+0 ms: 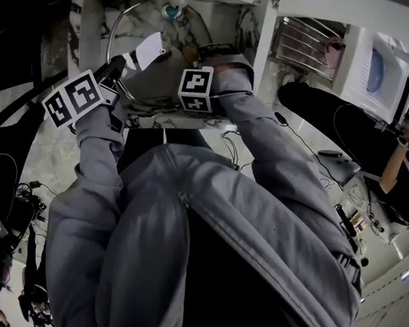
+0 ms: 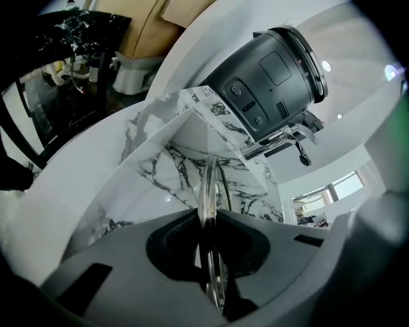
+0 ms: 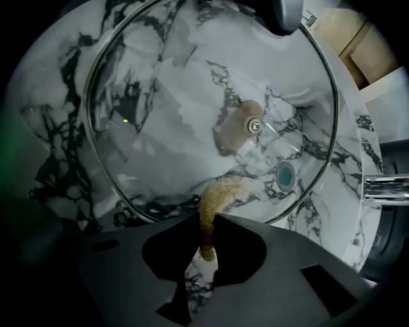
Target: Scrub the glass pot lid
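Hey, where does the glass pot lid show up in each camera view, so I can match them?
Head view: glass pot lid at top centre, over the sink.
Left gripper view: lid edge-on at centre, clamped by the left gripper.
Right gripper view: lid face-on, filling the upper picture beyond the scrub pad held in the right gripper.
Shared landmark: the marble sink.

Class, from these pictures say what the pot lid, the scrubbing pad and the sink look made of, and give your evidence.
Sink: glossy white with dark veins, so marble or a look-alike.
Lid: clear glass, since those veins show through it, with a shiny metal rim.
Pad: coarse tan fibre or sponge, judging by its fuzzy edge.
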### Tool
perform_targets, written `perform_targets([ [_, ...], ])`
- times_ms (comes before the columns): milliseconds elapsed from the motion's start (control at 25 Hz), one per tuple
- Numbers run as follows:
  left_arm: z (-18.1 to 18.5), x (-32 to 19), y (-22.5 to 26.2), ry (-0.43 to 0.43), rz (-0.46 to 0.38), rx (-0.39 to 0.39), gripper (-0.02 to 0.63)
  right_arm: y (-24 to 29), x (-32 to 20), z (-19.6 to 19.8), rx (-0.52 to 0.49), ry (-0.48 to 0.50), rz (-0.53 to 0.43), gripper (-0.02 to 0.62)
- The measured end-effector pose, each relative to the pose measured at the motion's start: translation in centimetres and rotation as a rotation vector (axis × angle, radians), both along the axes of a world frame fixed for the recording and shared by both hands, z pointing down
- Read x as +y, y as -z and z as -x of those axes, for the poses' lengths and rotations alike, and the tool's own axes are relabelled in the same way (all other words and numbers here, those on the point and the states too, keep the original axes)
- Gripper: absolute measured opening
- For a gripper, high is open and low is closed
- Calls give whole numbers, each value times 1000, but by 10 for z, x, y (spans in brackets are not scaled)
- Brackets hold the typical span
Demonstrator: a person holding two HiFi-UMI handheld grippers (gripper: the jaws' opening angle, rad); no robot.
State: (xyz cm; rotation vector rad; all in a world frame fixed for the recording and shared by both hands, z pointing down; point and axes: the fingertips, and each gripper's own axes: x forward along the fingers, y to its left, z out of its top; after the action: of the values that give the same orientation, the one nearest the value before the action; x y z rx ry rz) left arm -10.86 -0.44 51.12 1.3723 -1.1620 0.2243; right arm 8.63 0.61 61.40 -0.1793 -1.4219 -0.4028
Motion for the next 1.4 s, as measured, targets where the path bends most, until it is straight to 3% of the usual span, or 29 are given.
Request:
perform_targets([
  [360, -2, -2, 4, -29, -22, -10, 44, 19, 57, -4, 23, -6, 165, 51],
  [720, -1, 2, 6, -42, -22, -11, 44, 56, 81, 14, -106, -192, 348, 49],
  [1400, -7, 2, 21, -78, -14, -26, 44, 152, 33, 21, -344, -343, 230, 49],
])
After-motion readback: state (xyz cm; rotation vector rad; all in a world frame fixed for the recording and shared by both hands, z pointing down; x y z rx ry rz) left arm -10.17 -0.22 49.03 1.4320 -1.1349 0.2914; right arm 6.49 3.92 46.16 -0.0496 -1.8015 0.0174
